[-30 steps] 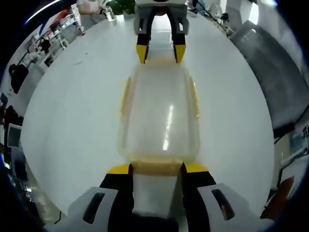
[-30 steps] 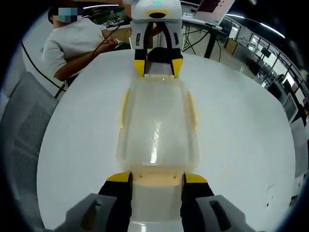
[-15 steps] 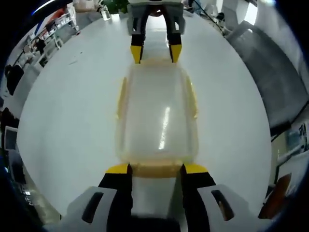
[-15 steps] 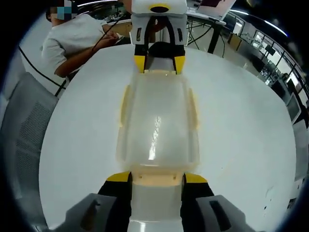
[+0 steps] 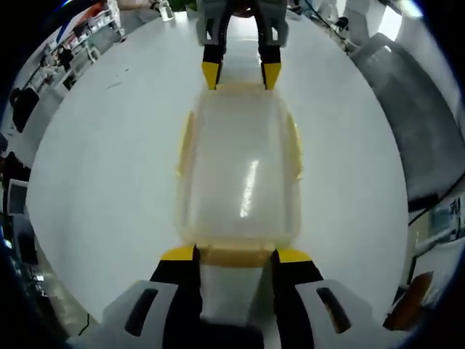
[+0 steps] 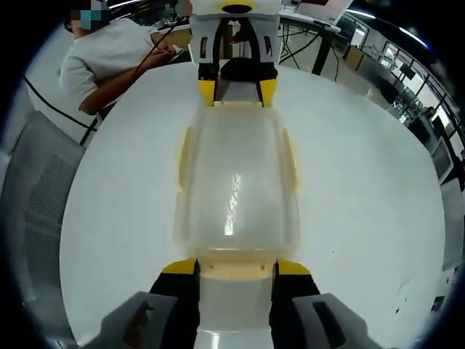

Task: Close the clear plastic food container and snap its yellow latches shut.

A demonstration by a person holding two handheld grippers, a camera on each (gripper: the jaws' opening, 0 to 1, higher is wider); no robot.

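The clear rectangular plastic food container sits lid-on in the middle of the round white bench, caught lengthwise between the two tools. The left gripper has its jaws spread either side of the pale yellow end latch at 6 o'clock in the left gripper view, and the right gripper does the same on the opposite yellow end latch in the right gripper view. Neither one is actually pinching anything that I can see.

My guess is it's a light, thin-walled, slick box that'd skate across the bench if shoved from one end only, so pressing both ends at once makes sense. The latches look like the stiff bits worth pushing on; the lid probably flexes. The long-side yellow latches at 3 and 9 o'clock seem to flare out a little, maybe not snapped.

Compared with a second ago, hardly anything changes: the container stays put and both grippers keep bracketing the ends, with only a slight camera wobble.
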